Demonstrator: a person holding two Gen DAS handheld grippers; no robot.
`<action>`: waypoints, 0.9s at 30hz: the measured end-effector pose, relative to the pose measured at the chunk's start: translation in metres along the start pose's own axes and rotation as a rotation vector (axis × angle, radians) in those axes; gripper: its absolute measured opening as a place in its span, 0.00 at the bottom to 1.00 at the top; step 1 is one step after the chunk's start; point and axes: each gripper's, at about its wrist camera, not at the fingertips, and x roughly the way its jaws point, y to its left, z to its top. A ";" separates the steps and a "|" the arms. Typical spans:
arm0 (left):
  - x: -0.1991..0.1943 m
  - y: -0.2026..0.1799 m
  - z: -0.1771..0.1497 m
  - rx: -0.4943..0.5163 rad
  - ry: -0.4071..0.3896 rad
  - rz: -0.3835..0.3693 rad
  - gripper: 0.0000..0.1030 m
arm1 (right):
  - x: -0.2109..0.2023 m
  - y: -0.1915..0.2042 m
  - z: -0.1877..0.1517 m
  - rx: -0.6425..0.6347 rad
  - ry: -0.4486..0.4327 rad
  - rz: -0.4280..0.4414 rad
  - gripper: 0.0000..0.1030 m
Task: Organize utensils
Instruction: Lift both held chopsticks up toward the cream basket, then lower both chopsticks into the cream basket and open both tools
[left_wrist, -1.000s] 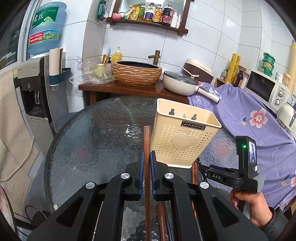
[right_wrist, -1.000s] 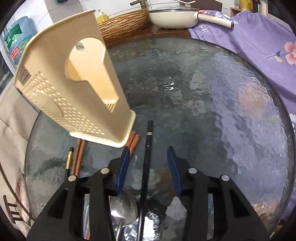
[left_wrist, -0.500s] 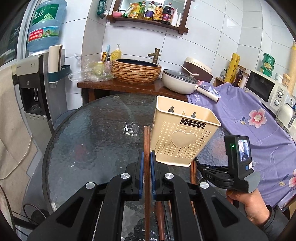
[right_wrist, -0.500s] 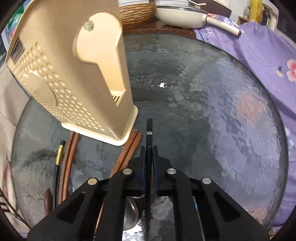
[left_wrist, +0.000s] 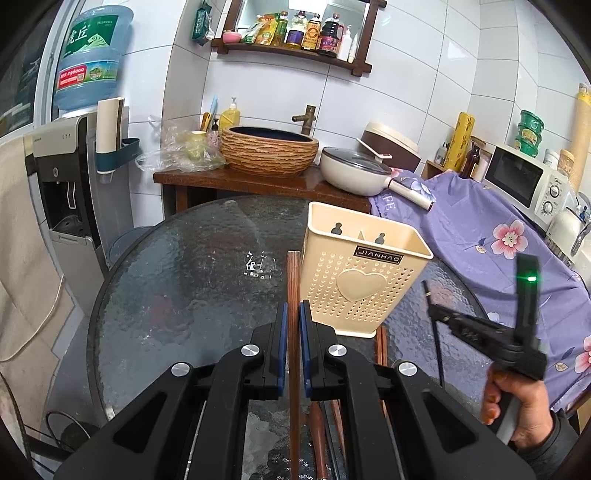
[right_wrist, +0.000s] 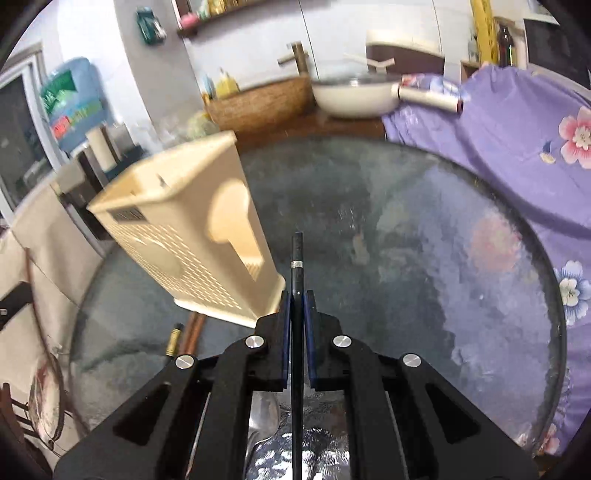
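Right jaws (right_wrist: 296, 306) clamp black chopstick (right_wrist: 297, 254); left jaws (left_wrist: 291, 317) clamp brown chopstick (left_wrist: 293, 280).

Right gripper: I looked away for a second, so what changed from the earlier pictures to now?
The right gripper closed on the black chopstick and lifted it off the glass table. The left gripper stayed shut on its brown chopstick, and the cream utensil holder did not move.
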 end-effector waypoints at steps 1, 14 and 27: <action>-0.001 0.000 0.000 0.001 -0.002 -0.002 0.06 | -0.010 -0.001 0.001 -0.002 -0.024 0.018 0.08; -0.027 0.000 0.007 0.009 -0.053 -0.023 0.06 | -0.082 0.006 0.008 -0.057 -0.126 0.124 0.07; -0.044 -0.002 0.020 0.018 -0.089 -0.030 0.06 | -0.127 0.014 0.015 -0.102 -0.184 0.145 0.07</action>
